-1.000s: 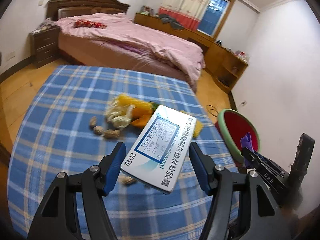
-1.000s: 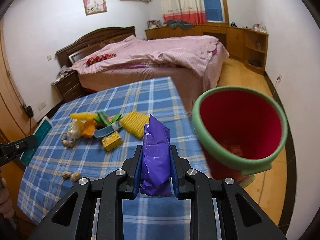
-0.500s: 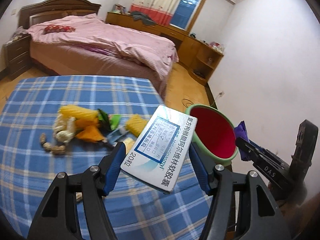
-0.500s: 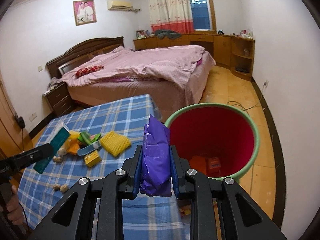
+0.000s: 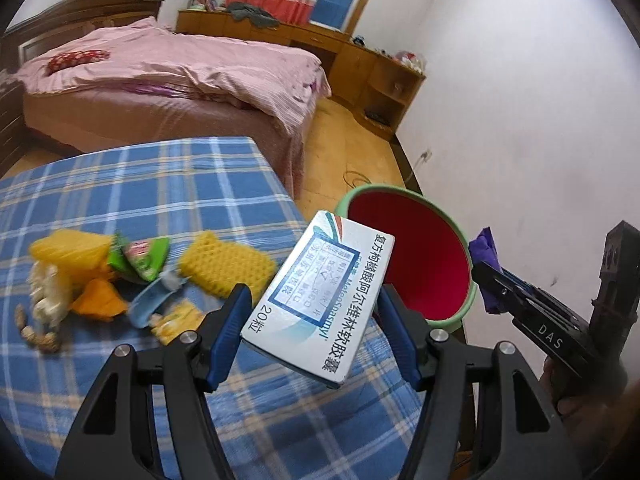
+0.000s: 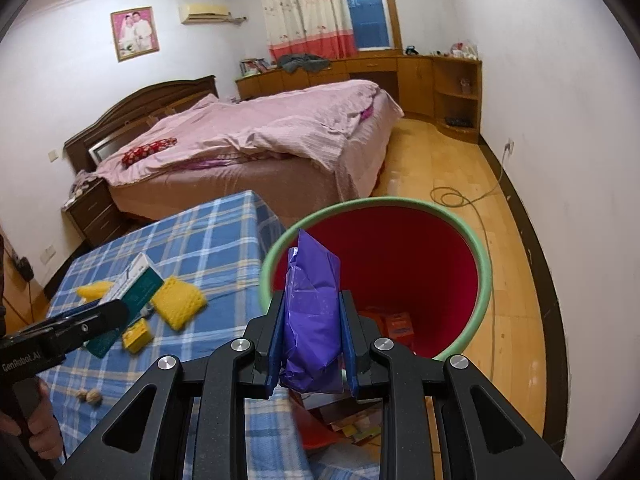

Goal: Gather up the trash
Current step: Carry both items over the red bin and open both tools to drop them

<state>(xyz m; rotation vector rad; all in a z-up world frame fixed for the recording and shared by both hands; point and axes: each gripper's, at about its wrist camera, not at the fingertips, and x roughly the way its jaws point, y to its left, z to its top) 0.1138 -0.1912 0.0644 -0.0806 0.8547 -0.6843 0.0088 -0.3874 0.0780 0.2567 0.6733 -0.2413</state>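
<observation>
Between the left gripper's (image 5: 312, 316) blue pads sits a white box (image 5: 318, 304) with blue print; the right gripper (image 6: 312, 332) pinches a purple wrapper (image 6: 312, 312). Just beyond it – a bin (image 6: 482, 276), red inside, green-rimmed. Left of both, the bench (image 5: 160, 184) wears blue plaid – with yellow foam mesh (image 5: 228, 268).

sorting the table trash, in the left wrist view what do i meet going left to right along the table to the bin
peanuts → orange wrapper → green wrapper → yellow foam net → medicine box in the left gripper → red bin
</observation>
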